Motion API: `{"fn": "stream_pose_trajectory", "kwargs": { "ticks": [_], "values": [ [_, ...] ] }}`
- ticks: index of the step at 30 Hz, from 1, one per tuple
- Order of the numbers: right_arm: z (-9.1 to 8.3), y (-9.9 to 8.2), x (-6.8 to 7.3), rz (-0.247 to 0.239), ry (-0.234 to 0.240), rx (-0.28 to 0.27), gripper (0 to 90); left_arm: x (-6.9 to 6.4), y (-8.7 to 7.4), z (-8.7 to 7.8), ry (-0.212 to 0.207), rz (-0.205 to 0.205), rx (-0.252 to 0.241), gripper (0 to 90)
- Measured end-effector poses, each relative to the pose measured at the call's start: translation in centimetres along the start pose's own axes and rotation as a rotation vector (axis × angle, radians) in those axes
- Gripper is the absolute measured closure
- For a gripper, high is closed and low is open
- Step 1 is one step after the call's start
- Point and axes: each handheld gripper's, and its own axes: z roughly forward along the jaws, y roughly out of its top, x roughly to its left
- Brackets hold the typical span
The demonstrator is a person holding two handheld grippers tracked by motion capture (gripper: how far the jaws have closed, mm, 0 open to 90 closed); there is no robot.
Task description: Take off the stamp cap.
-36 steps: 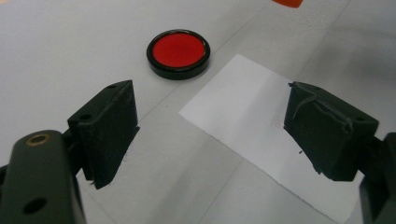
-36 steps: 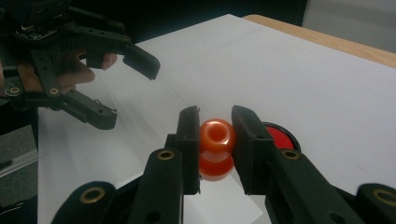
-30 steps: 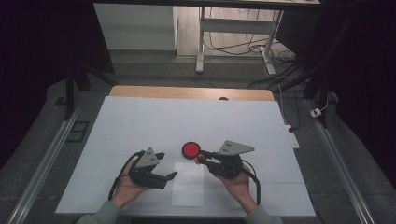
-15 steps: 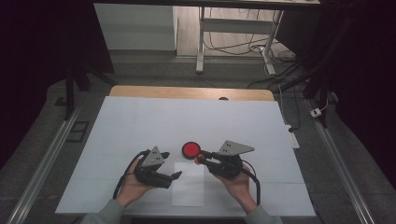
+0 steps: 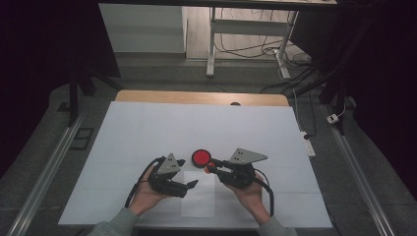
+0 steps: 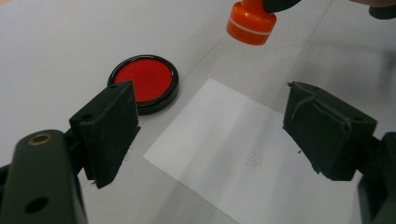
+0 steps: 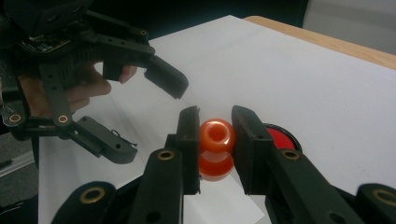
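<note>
The right gripper (image 7: 215, 142) is clamped on the knob of an orange stamp (image 7: 216, 148), held clear of the surface. The stamp's long axis stands near upright, slightly tilted, its broad face pointing down toward the white paper sheet (image 6: 261, 154). It hangs over the sheet's far edge, just beside the red ink pad (image 5: 200, 158), near the tabletop's (image 5: 147, 123) front edge. The left gripper (image 6: 210, 126) has its jaws wide apart above the sheet, holding nothing.

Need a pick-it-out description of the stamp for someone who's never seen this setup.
On the white-covered table, look near the front edge, where a small paper sheet lies beside a round red ink pad. The stamp is clamped in the right gripper above that sheet: the only orange, knob-shaped piece.
</note>
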Motion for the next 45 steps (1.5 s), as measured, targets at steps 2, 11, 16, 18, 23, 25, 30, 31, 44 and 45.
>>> {"fn": "stream_pose_trajectory", "kwargs": {
  "ticks": [2, 11, 16, 18, 23, 25, 30, 31, 44, 45],
  "values": [
    [0.0, 0.0, 0.0, -0.001, -0.001, -0.001, 73.5, -0.1, 0.2, 0.2, -0.005, 0.002, -0.001, 18.2],
    [0.0, 0.0, 0.0, -0.002, -0.002, 0.001, 73.4, -0.4, 0.6, 0.8, -0.015, 0.009, 0.001, 18.3],
    [0.0, 0.0, 0.0, -0.002, -0.002, -0.002, 73.4, -0.4, 0.8, 1.0, -0.016, 0.013, -0.001, 18.3],
    [-0.1, 0.1, 0.0, -0.004, -0.004, -0.002, 73.4, -0.5, 0.9, 1.0, -0.014, 0.018, 0.001, 18.3],
    [-0.1, 0.1, 0.1, -0.004, -0.003, -0.006, 73.4, -0.5, 1.2, 1.1, -0.013, 0.019, -0.003, 18.5],
    [-0.1, 0.1, 0.1, -0.009, -0.004, -0.003, 73.4, -0.6, 1.2, 1.3, -0.013, 0.024, -0.001, 18.8],
    [-0.2, 0.2, 0.1, -0.006, -0.005, -0.005, 73.4, -0.7, 1.4, 1.7, -0.011, 0.030, 0.005, 19.7],
    [-0.2, 0.2, 0.1, -0.004, -0.005, -0.006, 73.4, -0.8, 1.4, 1.7, -0.010, 0.031, 0.002, 19.8],
    [-0.1, 0.1, 0.1, -0.008, -0.002, -0.002, 73.4, -1.3, 1.9, 2.7, -0.010, 0.046, 0.009, 23.5],
    [-0.1, 0.1, 0.1, -0.008, -0.002, -0.002, 73.4, -1.3, 1.9, 2.8, -0.010, 0.047, 0.010, 23.9]
  ]
}}
